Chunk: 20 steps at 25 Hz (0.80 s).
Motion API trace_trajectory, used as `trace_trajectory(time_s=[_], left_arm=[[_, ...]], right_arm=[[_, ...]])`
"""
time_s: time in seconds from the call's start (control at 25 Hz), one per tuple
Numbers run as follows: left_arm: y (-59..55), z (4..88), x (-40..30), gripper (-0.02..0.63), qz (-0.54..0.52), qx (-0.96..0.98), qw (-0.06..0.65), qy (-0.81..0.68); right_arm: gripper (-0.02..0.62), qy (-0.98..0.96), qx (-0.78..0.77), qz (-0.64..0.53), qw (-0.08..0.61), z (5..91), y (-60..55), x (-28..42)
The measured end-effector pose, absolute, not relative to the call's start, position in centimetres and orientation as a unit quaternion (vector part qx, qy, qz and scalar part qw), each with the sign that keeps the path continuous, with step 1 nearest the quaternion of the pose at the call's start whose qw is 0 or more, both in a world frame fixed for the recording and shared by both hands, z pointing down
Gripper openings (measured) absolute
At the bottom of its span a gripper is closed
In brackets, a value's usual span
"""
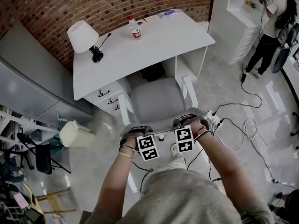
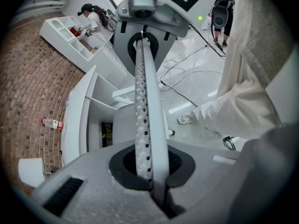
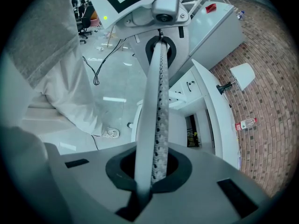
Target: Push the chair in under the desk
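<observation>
A grey padded chair [image 1: 156, 99] with white armrests stands facing the white desk [image 1: 154, 43], its seat partly under the desktop. Both grippers hold the top edge of its thin backrest [image 2: 152, 101], side by side. My left gripper [image 1: 139, 133] is shut on that edge at the left, and my right gripper [image 1: 186, 123] is shut on it at the right. In the left gripper view the backrest edge runs from my left gripper [image 2: 152, 171] up to the right one. The right gripper view shows the same edge [image 3: 156, 101] clamped in my right gripper [image 3: 152, 171].
On the desk stand a white lamp [image 1: 84, 36] and a bottle [image 1: 135, 28]. A drawer unit [image 1: 107, 99] sits under the desk's left side. A cream bin [image 1: 74, 133] is at the left, a power strip [image 1: 214, 119] with cables at the right. A person [image 1: 273, 22] stands far right.
</observation>
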<state>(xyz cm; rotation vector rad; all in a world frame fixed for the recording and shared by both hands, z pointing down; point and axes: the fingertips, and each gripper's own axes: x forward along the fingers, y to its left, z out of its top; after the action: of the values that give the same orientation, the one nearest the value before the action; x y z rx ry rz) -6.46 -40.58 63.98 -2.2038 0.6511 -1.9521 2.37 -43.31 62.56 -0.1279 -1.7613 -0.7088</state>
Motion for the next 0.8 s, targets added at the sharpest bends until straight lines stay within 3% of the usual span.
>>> trace_trajectory(time_s=[0.8], left_arm=[[-44.8, 63.9, -6.3, 0.012, -0.648, -0.722, 0.046, 0.237]], right_arm=[[0.009, -0.751, -0.075, -0.321, 0.572, 62.5, -48.1, 2.4]])
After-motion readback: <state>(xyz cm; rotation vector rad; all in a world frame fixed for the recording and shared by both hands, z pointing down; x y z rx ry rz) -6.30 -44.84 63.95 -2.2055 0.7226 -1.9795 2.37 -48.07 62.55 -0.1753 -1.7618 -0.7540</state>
